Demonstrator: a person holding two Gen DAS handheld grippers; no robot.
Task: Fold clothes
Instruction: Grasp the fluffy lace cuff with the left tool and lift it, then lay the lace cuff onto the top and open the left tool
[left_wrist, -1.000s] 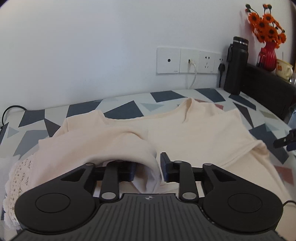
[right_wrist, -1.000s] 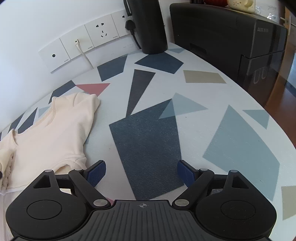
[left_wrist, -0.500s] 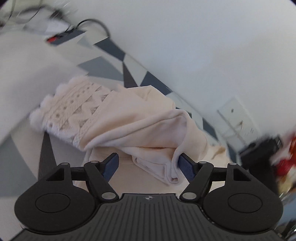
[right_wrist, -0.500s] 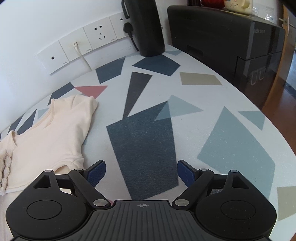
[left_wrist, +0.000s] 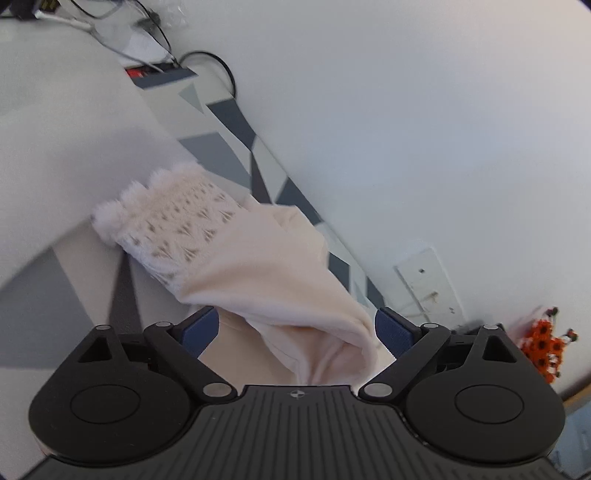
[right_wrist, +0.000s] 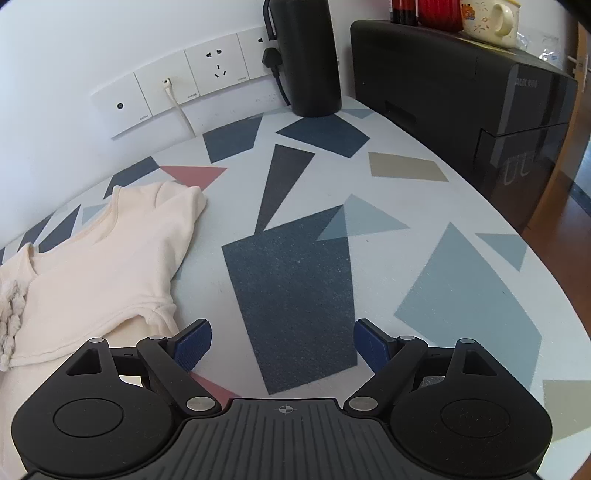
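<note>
Garment (left_wrist: 266, 273), cream, knit, with a lace-trimmed sleeve end: lying on the patterned bench (right_wrist: 295, 280), partly folded, its sleeve doubled over the body. In the left wrist view the fold is running from about ten o'clock, where the lace cuff (left_wrist: 162, 218) is resting, down toward five o'clock, where the bunched fabric is lying between the fingers of the left gripper (left_wrist: 297, 328). That gripper's jaws are opening, already wide, and the blue pads are standing clear of the cloth on either side, so nothing is being pinched. Right gripper (right_wrist: 282, 343): hanging wide and empty over bare bench, with the garment's other short sleeve (right_wrist: 159, 206) lying toward ten o'clock, near its left finger but not between the jaws. Judgement: the left gripper is the nearer to the folded portion; the unfolded side is falling to the right gripper, which would need to be travelling toward nine or ten o'clock. Wall sockets (right_wrist: 192, 85) and a black bottle (right_wrist: 310, 55) are standing at twelve o'clock.
</note>
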